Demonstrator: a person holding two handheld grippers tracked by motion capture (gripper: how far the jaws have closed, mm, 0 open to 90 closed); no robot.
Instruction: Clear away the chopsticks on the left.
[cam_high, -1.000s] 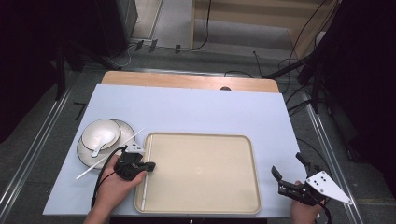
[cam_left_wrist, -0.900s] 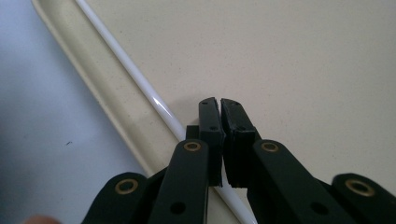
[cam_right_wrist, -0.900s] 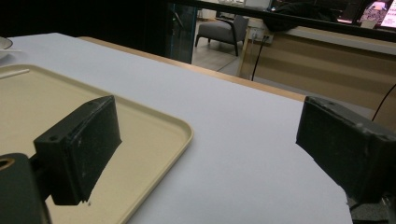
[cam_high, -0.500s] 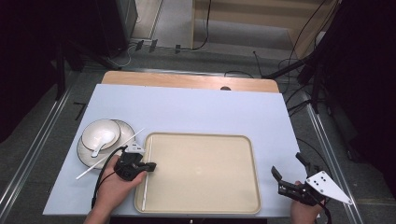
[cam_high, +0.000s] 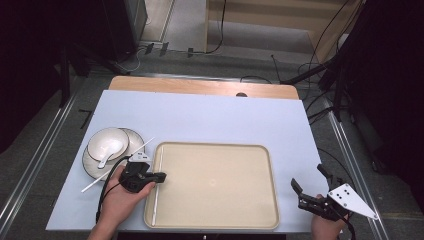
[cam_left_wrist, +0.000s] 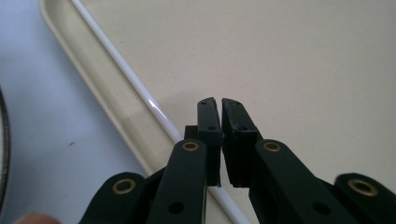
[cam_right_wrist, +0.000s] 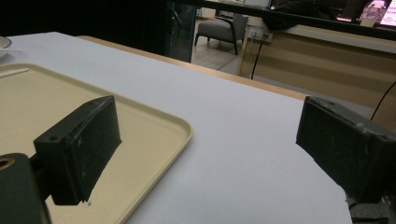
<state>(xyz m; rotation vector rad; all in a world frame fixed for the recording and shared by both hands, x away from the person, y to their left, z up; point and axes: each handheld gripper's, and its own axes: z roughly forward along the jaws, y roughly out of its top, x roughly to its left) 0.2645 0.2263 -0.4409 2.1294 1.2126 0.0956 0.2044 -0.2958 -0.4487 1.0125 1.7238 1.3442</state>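
Note:
A white chopstick (cam_high: 156, 210) (cam_left_wrist: 126, 74) lies inside the beige tray (cam_high: 215, 148) (cam_left_wrist: 303, 56) along its left rim. My left gripper (cam_high: 162, 176) (cam_left_wrist: 218, 100) sits low over that rim. Its jaws have just been opening and stand a slit apart with nothing between the pads. The chopstick runs under the left jaw. A second chopstick (cam_high: 142, 146) rests on the table beside the plate. My right gripper (cam_high: 307, 175) (cam_right_wrist: 210, 130) is wide open at the table's front right, off the tray's corner (cam_right_wrist: 177, 126), holding nothing.
A white bowl (cam_high: 107, 142) with a spoon (cam_high: 106, 157) in it stands on a plate (cam_high: 90, 164) left of the tray. The table has a pale blue cover (cam_high: 210, 115) (cam_right_wrist: 243, 140). Cables trail over the floor behind the table.
None of the high-view frames differ visibly: both hands and the chopsticks stay where they were.

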